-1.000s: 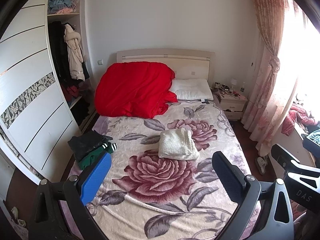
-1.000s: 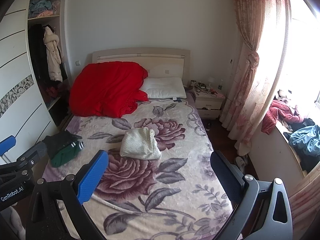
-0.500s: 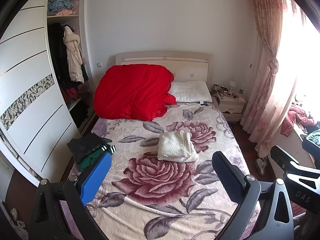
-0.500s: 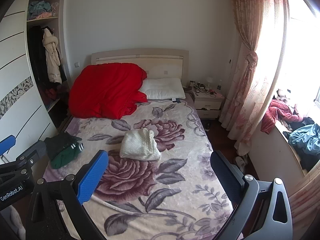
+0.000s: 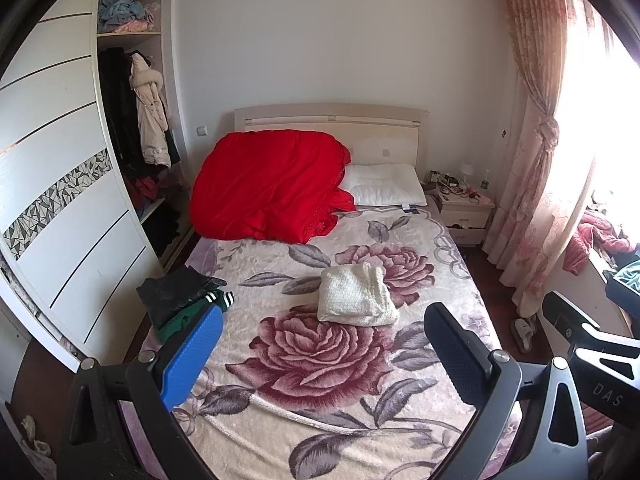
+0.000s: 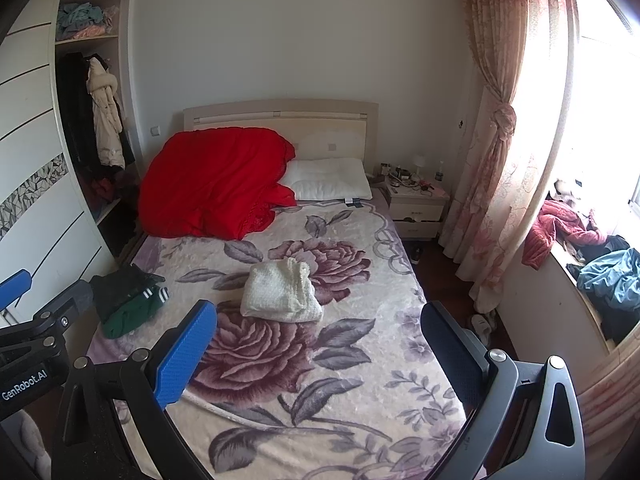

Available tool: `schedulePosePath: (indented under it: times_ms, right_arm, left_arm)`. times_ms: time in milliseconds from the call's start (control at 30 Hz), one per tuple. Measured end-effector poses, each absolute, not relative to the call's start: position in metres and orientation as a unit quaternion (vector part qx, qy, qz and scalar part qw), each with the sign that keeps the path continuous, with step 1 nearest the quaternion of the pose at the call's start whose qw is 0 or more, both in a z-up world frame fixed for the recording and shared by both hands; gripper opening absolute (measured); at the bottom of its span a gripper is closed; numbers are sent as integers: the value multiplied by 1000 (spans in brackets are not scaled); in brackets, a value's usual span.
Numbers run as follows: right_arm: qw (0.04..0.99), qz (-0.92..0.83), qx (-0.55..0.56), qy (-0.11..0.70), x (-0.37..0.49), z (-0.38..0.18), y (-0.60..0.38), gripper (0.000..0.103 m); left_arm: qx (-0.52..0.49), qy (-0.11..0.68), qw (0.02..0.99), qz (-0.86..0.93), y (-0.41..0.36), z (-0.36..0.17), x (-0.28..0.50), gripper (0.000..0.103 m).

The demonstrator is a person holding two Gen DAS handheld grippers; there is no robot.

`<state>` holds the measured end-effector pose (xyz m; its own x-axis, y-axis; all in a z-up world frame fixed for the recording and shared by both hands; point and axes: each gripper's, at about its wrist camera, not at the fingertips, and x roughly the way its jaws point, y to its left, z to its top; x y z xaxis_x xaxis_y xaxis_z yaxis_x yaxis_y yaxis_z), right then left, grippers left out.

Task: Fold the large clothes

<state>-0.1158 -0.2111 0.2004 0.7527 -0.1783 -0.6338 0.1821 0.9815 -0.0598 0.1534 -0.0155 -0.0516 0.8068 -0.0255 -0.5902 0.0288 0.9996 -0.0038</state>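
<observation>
Bed (image 5: 280, 432) with rose-print blanket is being viewed from the foot end by both cameras. Red duvet (image 5: 268, 188) is being seen bunched at the headboard, white pillow (image 5: 384, 190) just beside it. Cream knit garment (image 5: 354, 296) is lying mid-bed, already folded by the look of it; dark and green clothes (image 5: 180, 300) are stacked at the bed's left edge.

Left hand-held gripper (image 5: 320, 360) and right hand-held gripper (image 6: 320, 354) are both being held wide apart, nothing gripped, well back from every garment.

Judged step: between folds, next garment being picked. Next move is likely calling for a reach to an unfolded piece, possibly the heap on the window ledge (image 6: 600, 276), then spreading it flat on the bed.

Hard to tell: whether the dark stack is folded. Wardrobe (image 5: 132, 152) contents are being lost in shadow; near bed edge is cut off.
</observation>
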Motion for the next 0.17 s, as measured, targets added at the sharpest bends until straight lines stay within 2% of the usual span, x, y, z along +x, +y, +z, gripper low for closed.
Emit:
schedulePosePath:
  times_ms: [167]
  right_arm:
    - [936, -99, 4, 338, -118, 202, -207, 103]
  left_arm:
    - [0, 305, 952, -12, -14, -49, 151, 103]
